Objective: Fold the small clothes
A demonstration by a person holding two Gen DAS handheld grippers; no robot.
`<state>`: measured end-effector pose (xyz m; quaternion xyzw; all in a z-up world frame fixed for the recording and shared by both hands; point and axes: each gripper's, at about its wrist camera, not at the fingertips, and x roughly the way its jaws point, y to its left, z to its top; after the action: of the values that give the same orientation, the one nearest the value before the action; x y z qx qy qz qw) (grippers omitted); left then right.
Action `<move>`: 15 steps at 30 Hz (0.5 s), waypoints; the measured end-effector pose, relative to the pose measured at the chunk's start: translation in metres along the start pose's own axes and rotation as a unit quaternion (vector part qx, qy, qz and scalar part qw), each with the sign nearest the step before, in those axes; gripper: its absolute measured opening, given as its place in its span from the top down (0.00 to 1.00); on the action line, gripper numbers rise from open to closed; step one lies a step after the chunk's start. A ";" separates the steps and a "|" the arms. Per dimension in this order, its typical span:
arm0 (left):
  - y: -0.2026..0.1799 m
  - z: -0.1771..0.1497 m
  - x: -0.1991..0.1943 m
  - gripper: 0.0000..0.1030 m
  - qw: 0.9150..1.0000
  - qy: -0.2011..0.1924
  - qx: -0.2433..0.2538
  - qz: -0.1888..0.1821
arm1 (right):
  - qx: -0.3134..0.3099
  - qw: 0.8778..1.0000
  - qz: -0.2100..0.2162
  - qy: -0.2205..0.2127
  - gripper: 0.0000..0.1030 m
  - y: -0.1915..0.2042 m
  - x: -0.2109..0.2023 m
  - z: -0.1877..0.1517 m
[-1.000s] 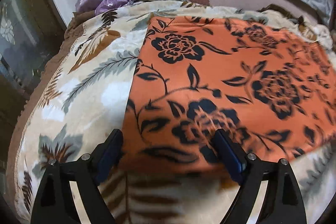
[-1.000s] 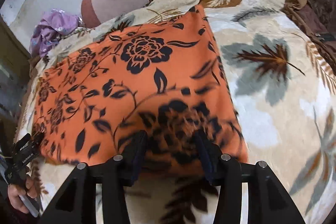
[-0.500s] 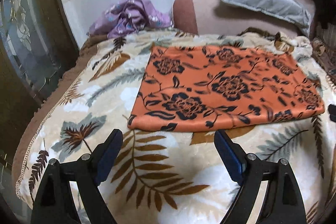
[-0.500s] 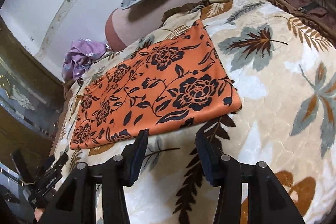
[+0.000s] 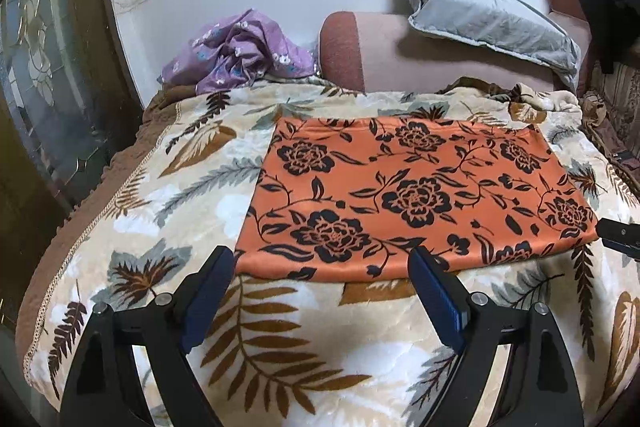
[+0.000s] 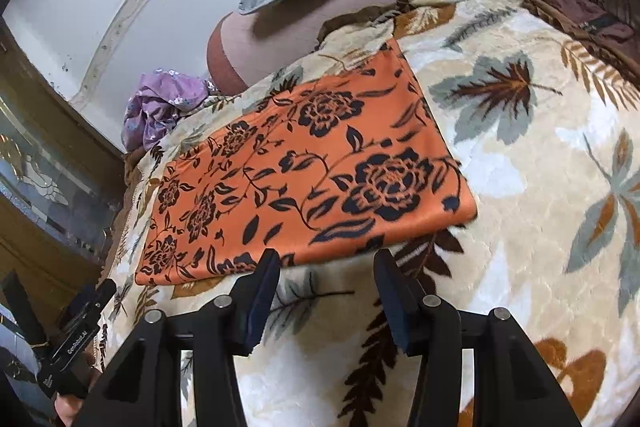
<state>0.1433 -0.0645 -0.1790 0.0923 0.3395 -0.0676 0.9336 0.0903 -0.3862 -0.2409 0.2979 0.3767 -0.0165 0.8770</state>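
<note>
An orange cloth with black flowers (image 5: 416, 195) lies flat as a folded rectangle on the leaf-patterned blanket (image 5: 168, 211); it also shows in the right wrist view (image 6: 308, 179). My left gripper (image 5: 320, 275) is open and empty, held just before the cloth's near edge by its left corner. My right gripper (image 6: 326, 277) is open and empty, at the near edge toward the cloth's right corner. Neither touches the cloth. The left gripper's body shows at the lower left of the right wrist view (image 6: 76, 343).
A crumpled purple flowered garment (image 5: 240, 55) lies at the back left by the wall. A pink bolster (image 5: 440, 55) and a grey pillow (image 5: 492, 19) lie along the back. A glass-panelled wooden door (image 5: 48, 99) stands at the left. Dark clothes (image 5: 600, 11) are piled at the right.
Both grippers have pulled back from over the cloth to its near edge. The cloth lies released and flat. The left gripper edged closer again in the last half second.
</note>
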 end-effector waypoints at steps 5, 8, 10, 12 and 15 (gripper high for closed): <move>0.002 0.002 -0.018 0.14 1.000 -0.010 -0.013 0.005 | 0.011 1.000 0.011 -0.009 0.49 -0.002 -0.006 0.001; 0.005 0.000 -0.031 0.14 0.999 -0.006 -0.035 -0.004 | 0.003 1.000 0.011 -0.017 0.49 -0.002 -0.014 -0.002; 0.003 -0.002 -0.038 0.14 0.999 -0.001 -0.041 -0.011 | 0.000 1.000 0.013 -0.019 0.49 -0.004 -0.019 -0.005; 0.000 -0.003 -0.049 0.14 0.999 -0.008 -0.032 -0.005 | 0.001 1.000 0.015 -0.025 0.49 -0.008 -0.025 -0.008; -0.004 -0.002 -0.061 0.14 1.000 -0.016 -0.025 -0.001 | 0.016 0.999 0.015 -0.028 0.48 -0.017 -0.030 -0.009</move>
<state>0.0951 -0.0638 -0.1417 0.0672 0.3258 -0.0616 0.9410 0.0585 -0.4012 -0.2345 0.3168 0.3474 -0.0177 0.8824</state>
